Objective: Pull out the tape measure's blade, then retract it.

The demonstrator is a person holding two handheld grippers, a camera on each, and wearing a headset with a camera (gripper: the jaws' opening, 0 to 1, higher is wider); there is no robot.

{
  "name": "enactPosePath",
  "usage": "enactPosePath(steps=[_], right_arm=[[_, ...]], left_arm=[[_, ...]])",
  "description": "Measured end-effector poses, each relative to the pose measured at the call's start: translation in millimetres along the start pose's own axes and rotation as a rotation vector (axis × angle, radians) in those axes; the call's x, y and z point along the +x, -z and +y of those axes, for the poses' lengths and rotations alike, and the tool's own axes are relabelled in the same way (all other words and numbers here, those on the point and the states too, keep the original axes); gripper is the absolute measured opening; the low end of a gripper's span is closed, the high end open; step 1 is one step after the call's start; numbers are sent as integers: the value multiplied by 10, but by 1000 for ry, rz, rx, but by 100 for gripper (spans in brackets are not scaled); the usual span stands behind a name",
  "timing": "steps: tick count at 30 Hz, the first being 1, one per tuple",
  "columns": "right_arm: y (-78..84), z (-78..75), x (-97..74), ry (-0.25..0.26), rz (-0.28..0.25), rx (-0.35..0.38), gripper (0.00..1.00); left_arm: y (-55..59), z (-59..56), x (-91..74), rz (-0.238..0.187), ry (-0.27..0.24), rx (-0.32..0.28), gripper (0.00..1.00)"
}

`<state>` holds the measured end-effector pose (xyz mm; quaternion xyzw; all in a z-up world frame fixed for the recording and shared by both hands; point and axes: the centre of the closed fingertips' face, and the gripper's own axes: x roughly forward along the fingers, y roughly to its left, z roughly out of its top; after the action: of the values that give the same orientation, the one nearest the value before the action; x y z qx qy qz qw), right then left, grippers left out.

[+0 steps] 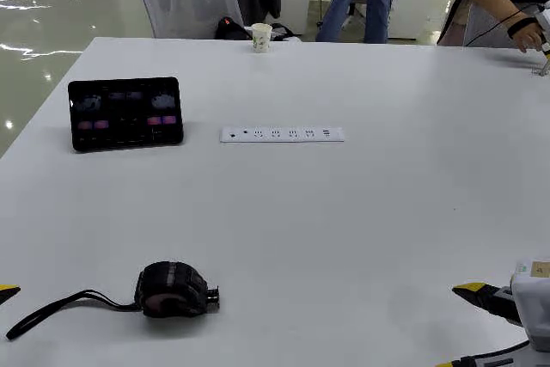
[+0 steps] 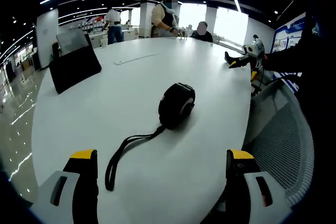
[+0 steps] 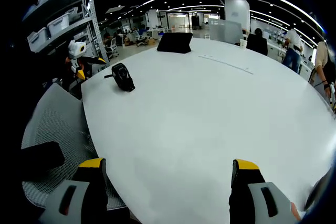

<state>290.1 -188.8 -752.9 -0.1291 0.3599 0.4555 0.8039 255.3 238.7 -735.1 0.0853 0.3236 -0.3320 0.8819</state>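
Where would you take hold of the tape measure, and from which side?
Grip the tape measure across its two flat sides with the open left hand-held gripper, coming from the strap end. It seems to stand upright, and this leaves the blade tip at the far end free.

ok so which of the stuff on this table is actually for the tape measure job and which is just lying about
For the job:
- tape measure, near the table's front edge
- left gripper, open
- right gripper, open

Just lying about:
- tablet, propped up
- power strip
- paper cup, at the far edge
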Motion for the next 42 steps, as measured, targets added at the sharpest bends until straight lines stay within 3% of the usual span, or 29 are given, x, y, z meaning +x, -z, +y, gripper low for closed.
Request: enactPosePath(steps=[2, 5, 9, 11, 13, 15, 17, 28, 34, 38, 42], right_arm=[[-91, -3, 16, -1, -32, -31, 99], [-103, -24, 65, -2, -32, -48, 99], [-132, -50, 149, -14, -39, -47, 99], [-164, -42, 193, -19, -41, -44, 99], [-197, -10, 225, -36, -50, -56, 99], [-227, 28, 264, -52, -50, -72, 99], [-236, 56, 313, -72, -35, -89, 99], [-423, 167, 500, -123, -14, -145, 99], [-538, 252, 630, -162, -8, -187, 99], [-613, 314, 733, -187, -15, -212, 99], [-710, 389, 811, -205, -10, -233, 99]], left_arm=[[-9, -17, 36, 17, 15, 4, 99], [-71, -49, 79, 6, 32, 12, 99], [-87, -86, 164, 29, 61, 46, 99], [-62, -90, 206, 57, 70, 58, 99], [-56, -99, 250, 57, 88, 82, 99], [19, -117, 287, 103, 118, 101, 99], [23, -94, 318, 119, 125, 124, 99], [-183, -15, 406, 156, 159, 187, 99], [-285, -43, 507, 166, 185, 231, 99], [-283, -42, 601, 197, 199, 320, 99], [-321, -85, 673, 204, 224, 321, 99]])
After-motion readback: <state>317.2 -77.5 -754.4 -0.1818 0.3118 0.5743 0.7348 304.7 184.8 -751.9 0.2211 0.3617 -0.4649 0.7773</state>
